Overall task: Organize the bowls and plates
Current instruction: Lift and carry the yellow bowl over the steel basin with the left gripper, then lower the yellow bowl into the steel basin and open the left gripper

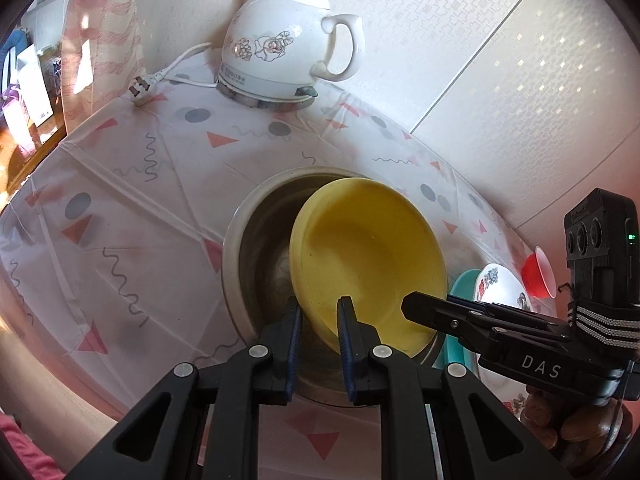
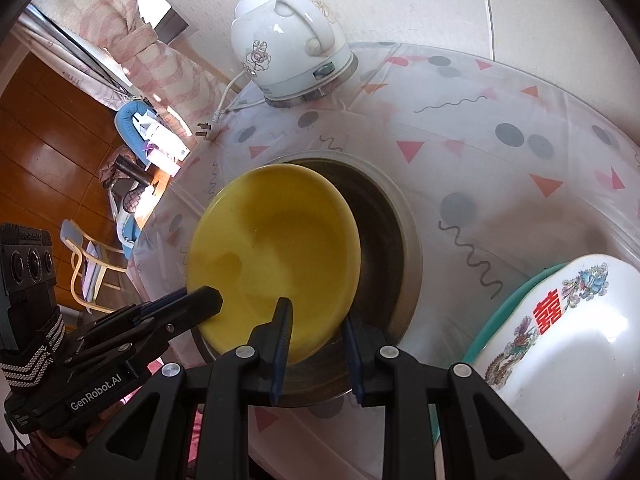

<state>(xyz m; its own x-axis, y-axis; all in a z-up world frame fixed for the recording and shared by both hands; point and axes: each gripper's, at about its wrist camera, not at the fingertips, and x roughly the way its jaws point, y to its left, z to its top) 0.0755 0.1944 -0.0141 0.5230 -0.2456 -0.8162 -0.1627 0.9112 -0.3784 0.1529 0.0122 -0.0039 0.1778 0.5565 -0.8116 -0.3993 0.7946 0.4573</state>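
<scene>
The yellow plate point(image 1: 372, 256) stands tilted inside the steel basin point(image 1: 256, 240) at the tabletop's point(image 1: 120, 200) centre — both grippers grip its near rim. The left gripper point(image 1: 319, 312) has its jaws pinching the rim, and the right gripper point(image 2: 316, 318) likewise. At three o'clock, a white decorated bowl point(image 2: 560, 344) sits in a teal one point(image 2: 516, 300); a white kettle point(image 1: 280, 40) stands at twelve.

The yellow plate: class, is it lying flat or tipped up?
Tipped. The yellow plate leans on its edge inside the steel basin, its hollow face turned toward both cameras, with each gripper's fingers straddling its lower rim.
</scene>
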